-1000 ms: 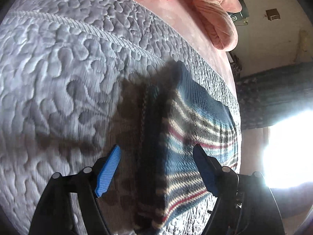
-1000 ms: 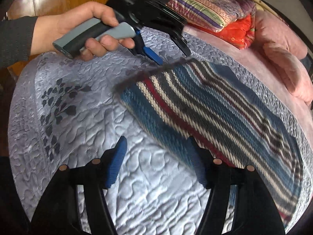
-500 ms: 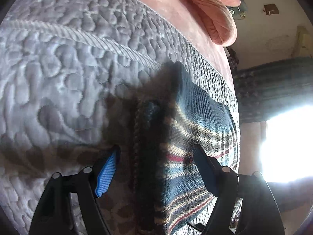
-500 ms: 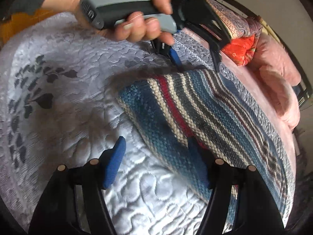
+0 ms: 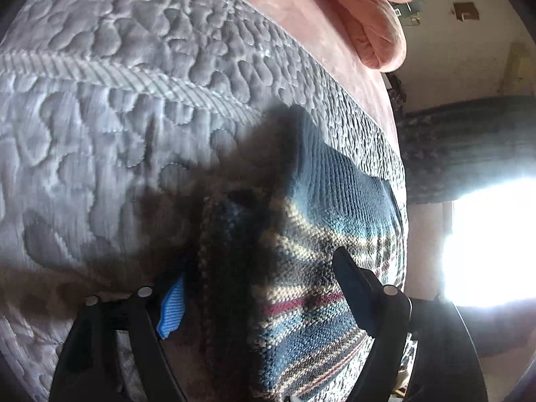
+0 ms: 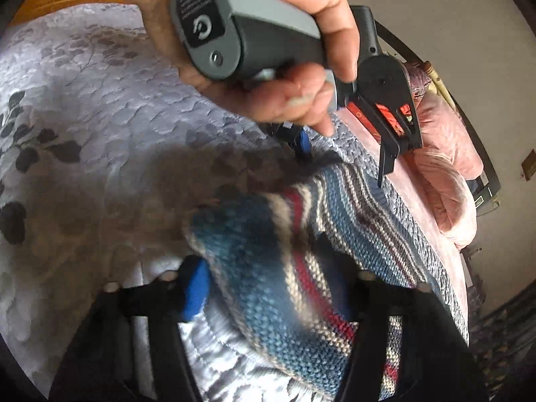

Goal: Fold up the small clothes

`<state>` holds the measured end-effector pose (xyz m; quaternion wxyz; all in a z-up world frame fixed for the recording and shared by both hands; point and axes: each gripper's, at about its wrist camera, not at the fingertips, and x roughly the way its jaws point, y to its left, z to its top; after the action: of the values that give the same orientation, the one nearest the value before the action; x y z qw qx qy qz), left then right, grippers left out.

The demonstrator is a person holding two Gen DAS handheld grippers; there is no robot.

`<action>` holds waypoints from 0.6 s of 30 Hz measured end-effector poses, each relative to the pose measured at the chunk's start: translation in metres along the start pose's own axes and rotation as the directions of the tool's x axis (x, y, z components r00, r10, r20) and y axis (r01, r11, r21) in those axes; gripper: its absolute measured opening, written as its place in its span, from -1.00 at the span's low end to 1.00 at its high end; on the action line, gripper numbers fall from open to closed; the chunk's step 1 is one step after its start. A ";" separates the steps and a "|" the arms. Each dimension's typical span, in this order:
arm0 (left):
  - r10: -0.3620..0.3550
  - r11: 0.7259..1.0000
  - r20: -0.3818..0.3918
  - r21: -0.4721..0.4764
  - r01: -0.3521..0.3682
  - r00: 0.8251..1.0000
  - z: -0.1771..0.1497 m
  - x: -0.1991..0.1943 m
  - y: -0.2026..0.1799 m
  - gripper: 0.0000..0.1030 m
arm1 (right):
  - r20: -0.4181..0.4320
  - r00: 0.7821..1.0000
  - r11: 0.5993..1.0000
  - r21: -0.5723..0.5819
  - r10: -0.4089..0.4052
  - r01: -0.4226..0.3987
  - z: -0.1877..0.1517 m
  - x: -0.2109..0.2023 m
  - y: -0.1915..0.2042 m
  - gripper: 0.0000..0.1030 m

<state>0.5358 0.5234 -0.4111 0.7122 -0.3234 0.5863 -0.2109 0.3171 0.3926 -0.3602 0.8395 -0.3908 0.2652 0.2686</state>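
since a second ago both grippers have come down onto the striped blue, cream and red knitted garment (image 5: pixel 338 221), which then lay flat and now bunches up between their fingers. it lies on the quilted pale grey bedspread (image 5: pixel 100 140) of the bed, running along the bedspread's edge beside the pink sheet (image 5: pixel 301 10). the left gripper (image 5: pixel 258 288) has its fingers spread wide, a raised, shadowed fold of the knit standing between them; the blue pad (image 5: pixel 172 305) sits just beside the fold and the dark finger (image 5: pixel 351 278) rests over the striped part, not closed on it. in the right wrist view the right gripper (image 6: pixel 274 288) is likewise wide open, a rumpled end of the garment heaped between its blue-padded finger (image 6: pixel 196 288) and the other, dark one; the picture is blurred there. a hand (image 6: pixel 268 50) grips the grey handle of the left gripper close above the garment's far end. a pink pillow (image 6: pixel 445 187) lies by the far edge of the bed.
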 end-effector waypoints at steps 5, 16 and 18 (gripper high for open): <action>-0.022 0.999 0.006 -0.025 0.022 1.000 0.002 0.001 0.006 0.54 | -0.010 1.000 1.000 0.030 -0.002 0.002 0.003 0.006 -0.003 -0.03; 0.045 0.998 -0.007 -0.037 -0.045 0.999 0.004 0.002 -0.003 -0.54 | 0.040 0.998 0.979 0.193 0.058 -0.064 0.012 -0.009 -0.042 -0.44; 0.060 0.998 -0.005 -0.034 -0.060 0.998 0.005 0.000 -0.009 -0.57 | 0.047 0.997 0.975 0.213 0.059 -0.068 0.014 -0.013 -0.050 -0.45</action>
<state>0.5410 0.5183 -0.4044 0.7114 -0.3175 0.6006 -0.1801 0.3441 0.3737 -0.3186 0.8729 -0.2841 0.2881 0.2728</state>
